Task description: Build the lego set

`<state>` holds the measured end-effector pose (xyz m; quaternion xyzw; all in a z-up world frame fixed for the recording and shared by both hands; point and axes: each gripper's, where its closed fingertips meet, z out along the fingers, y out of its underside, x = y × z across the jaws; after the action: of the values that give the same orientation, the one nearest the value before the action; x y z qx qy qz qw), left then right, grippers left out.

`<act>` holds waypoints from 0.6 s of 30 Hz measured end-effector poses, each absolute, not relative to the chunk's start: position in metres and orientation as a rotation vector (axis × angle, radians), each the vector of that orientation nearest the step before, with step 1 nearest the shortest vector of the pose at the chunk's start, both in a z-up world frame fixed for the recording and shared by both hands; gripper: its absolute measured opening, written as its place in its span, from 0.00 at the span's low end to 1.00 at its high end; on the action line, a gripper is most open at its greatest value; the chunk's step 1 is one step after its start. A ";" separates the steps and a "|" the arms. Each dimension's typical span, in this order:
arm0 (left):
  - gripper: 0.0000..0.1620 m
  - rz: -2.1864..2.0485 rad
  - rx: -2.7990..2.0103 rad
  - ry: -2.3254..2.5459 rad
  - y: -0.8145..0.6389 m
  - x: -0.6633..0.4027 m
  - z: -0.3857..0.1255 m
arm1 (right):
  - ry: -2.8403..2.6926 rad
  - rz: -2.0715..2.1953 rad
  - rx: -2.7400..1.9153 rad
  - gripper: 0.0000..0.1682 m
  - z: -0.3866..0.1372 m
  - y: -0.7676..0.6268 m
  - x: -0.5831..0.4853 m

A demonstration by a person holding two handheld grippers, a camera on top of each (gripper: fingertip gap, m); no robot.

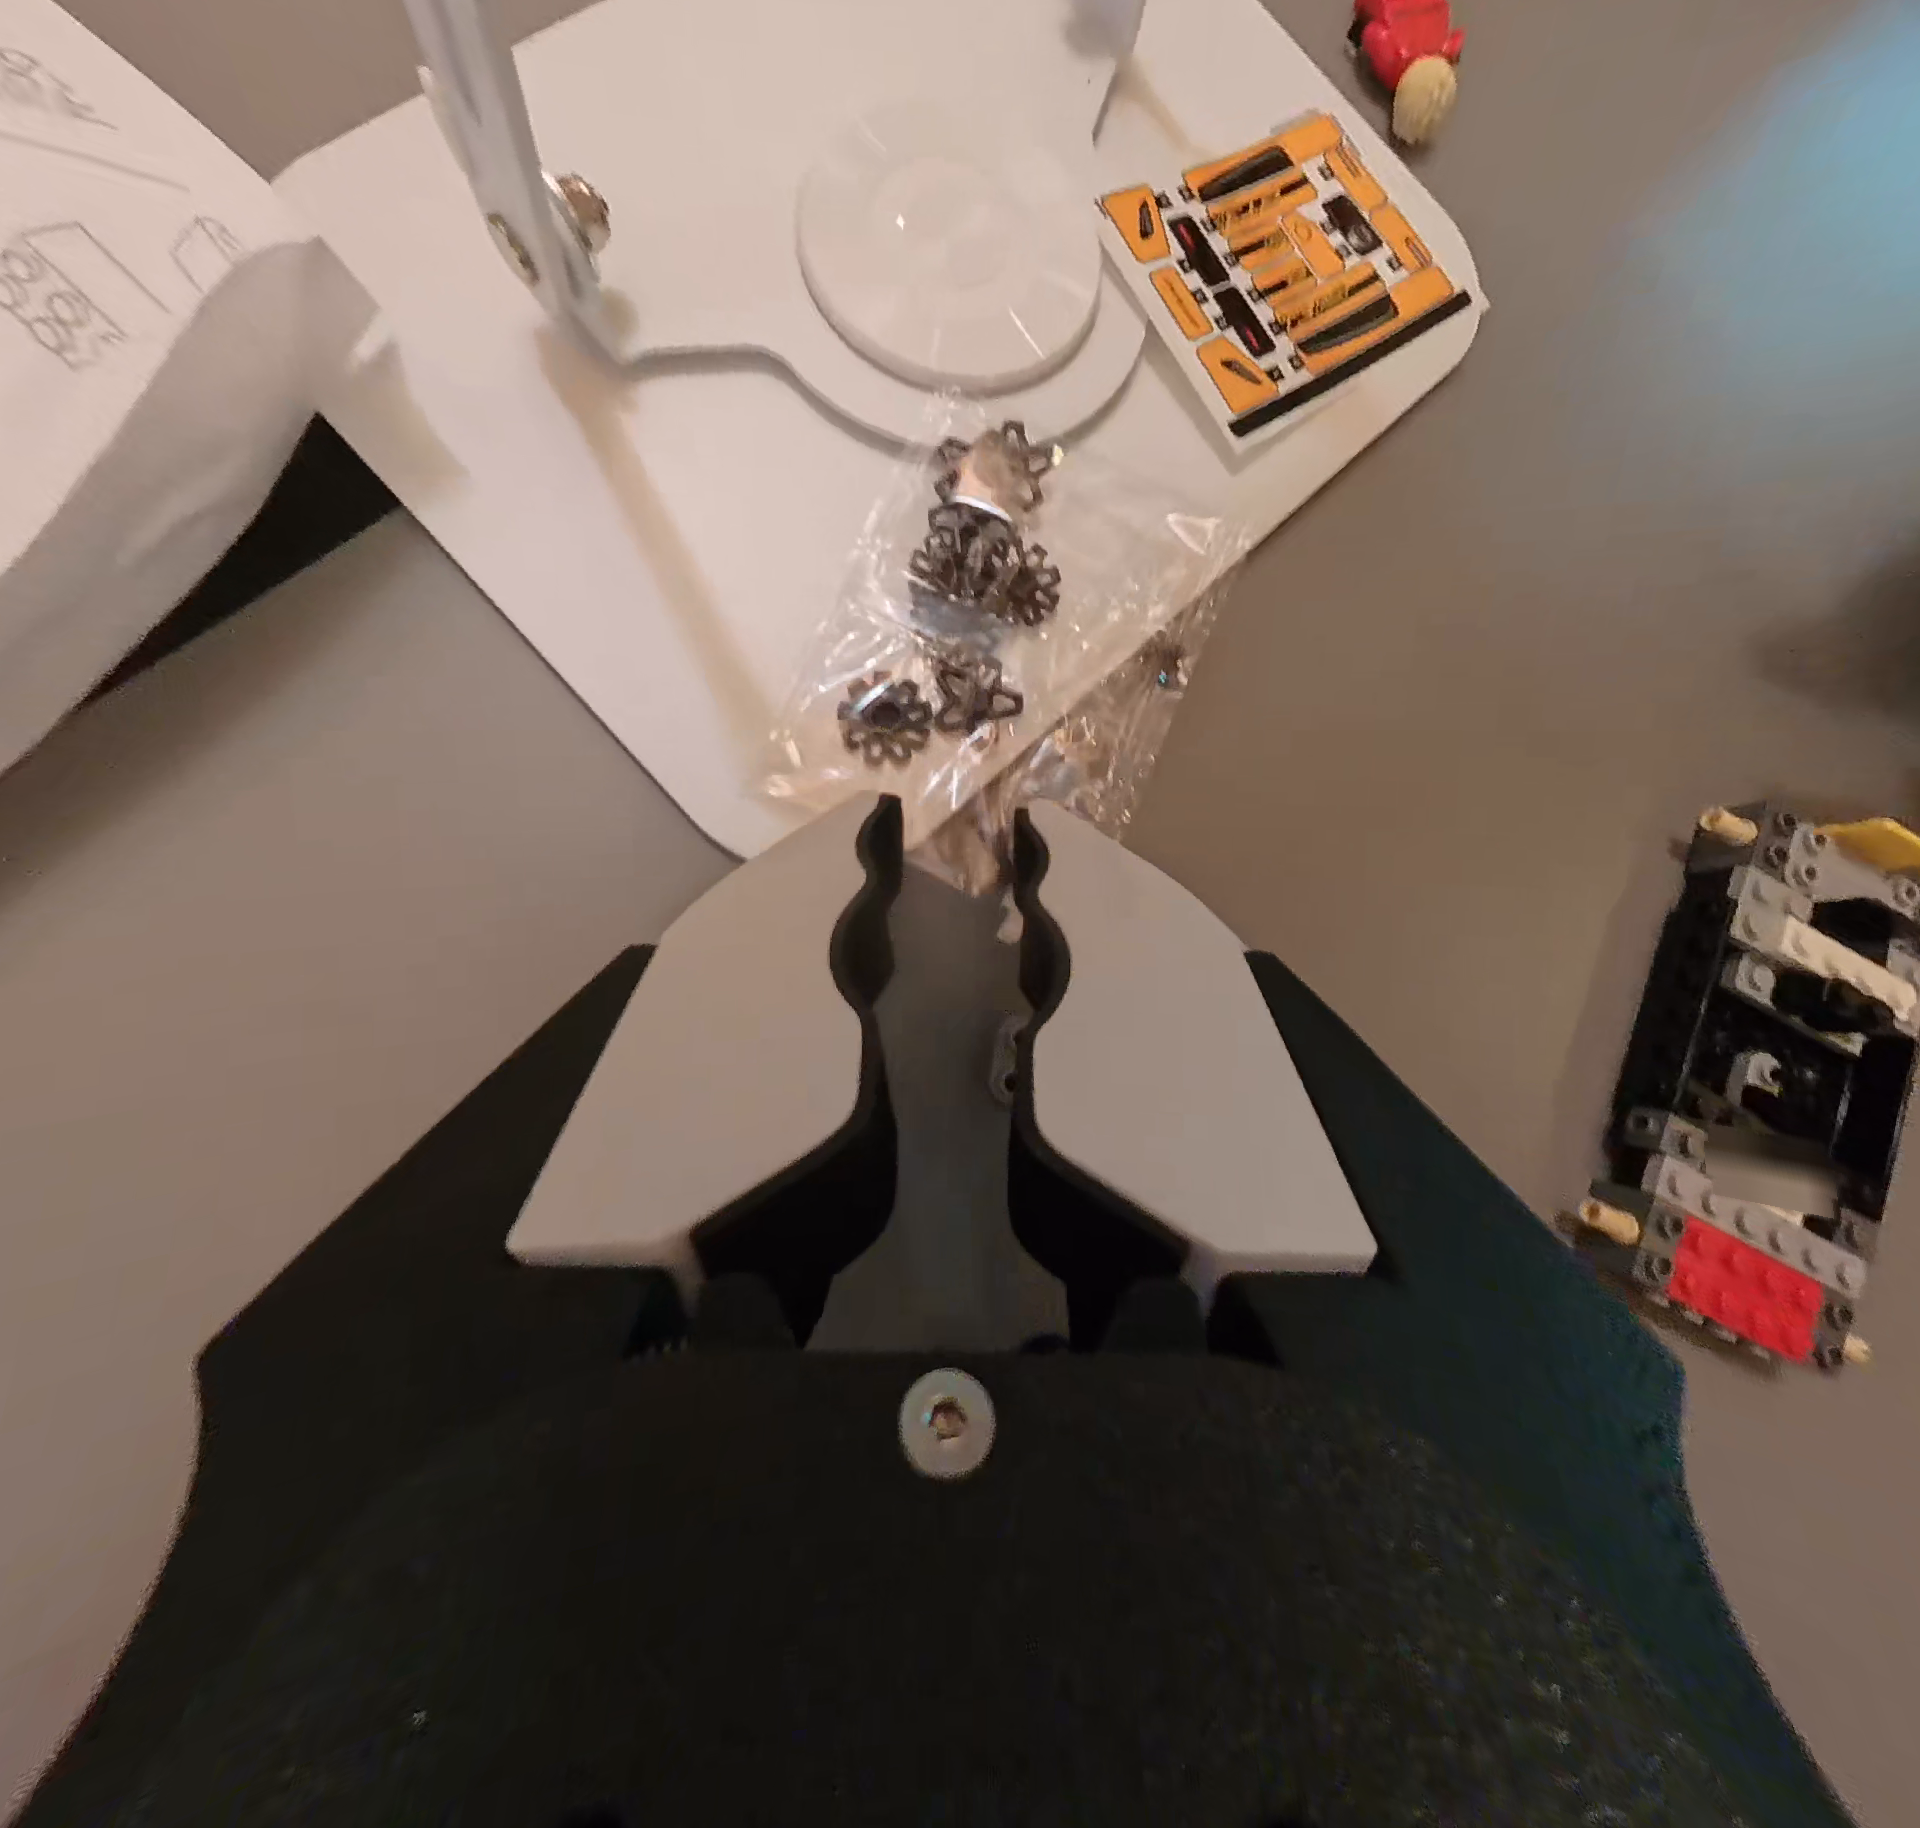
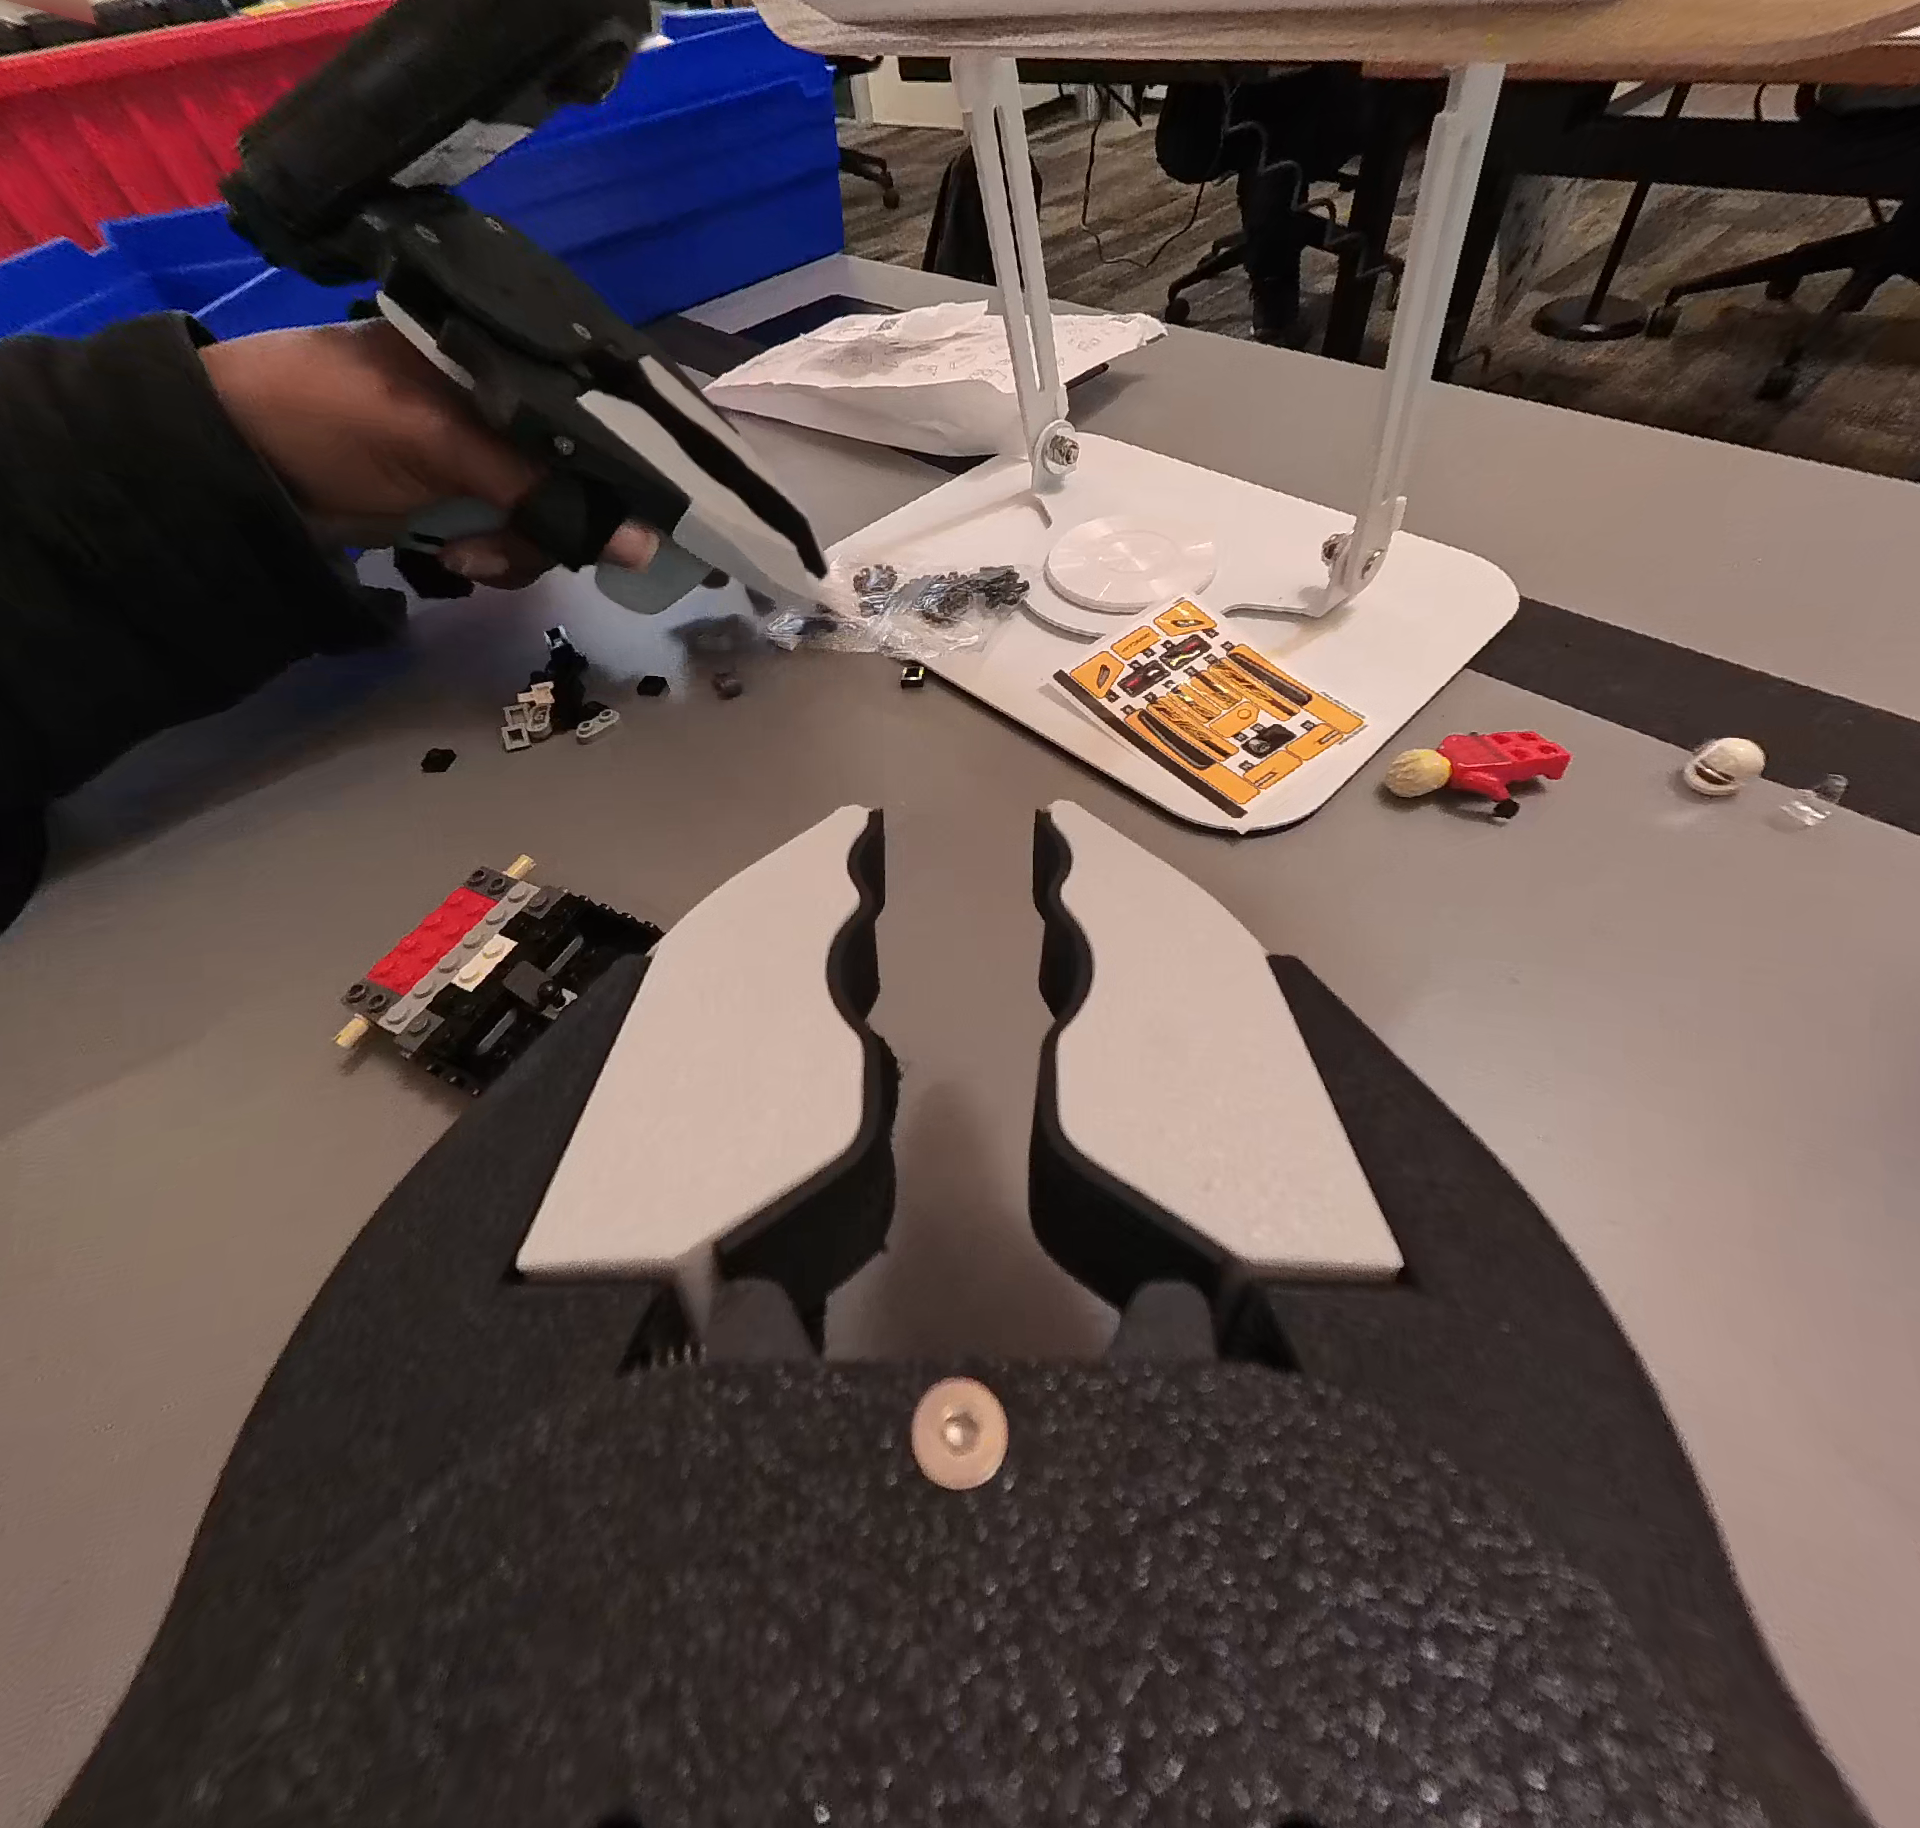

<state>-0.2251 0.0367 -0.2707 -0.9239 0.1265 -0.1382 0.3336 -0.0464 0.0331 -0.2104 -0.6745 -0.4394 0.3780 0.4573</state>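
A clear plastic bag (image 1: 966, 583) of small black toothed pieces lies across the edge of a white stand base (image 1: 727, 168). My left gripper (image 1: 958, 822) hovers over the bag's near end with its jaws slightly apart, and crumpled plastic shows between the tips. The right wrist view shows the left gripper (image 2: 816, 578) tilted down onto the bag (image 2: 925, 599). The partly built black, grey and red chassis (image 1: 1756, 1082) lies to its right. My right gripper (image 2: 958, 822) is open and empty above the table, just right of the chassis (image 2: 488, 968).
An orange sticker sheet (image 2: 1210, 703) lies on the stand base (image 2: 1403, 615). A red minifigure (image 2: 1496, 760), a white helmet (image 2: 1725, 765) and a clear piece (image 2: 1813, 799) lie at the right. Loose small pieces (image 2: 551, 708) sit left of the bag. An instruction booklet (image 1: 104, 324) is at the far left. My right fingertips sit around 20 cm from my left ones. It is some 15 cm from my right tips to the red minifigure (image 2: 1496, 760). The left camera catches it too, in the left wrist view (image 1: 1434, 19).
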 end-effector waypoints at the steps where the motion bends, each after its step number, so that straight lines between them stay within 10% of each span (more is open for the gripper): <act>1: 0.12 -0.341 -2.397 0.318 0.040 -0.226 -0.269 | -1.083 0.933 -1.664 0.16 -0.211 0.033 -0.046; 18: 0.10 0.297 -2.272 0.558 0.096 -0.259 -0.263 | -1.079 0.918 -1.689 0.15 -0.215 0.036 -0.044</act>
<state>-0.2586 0.0963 -0.2627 -0.8904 0.2186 0.1165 0.3818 -0.0438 0.0364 -0.2154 -0.6834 -0.4366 0.3717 0.4517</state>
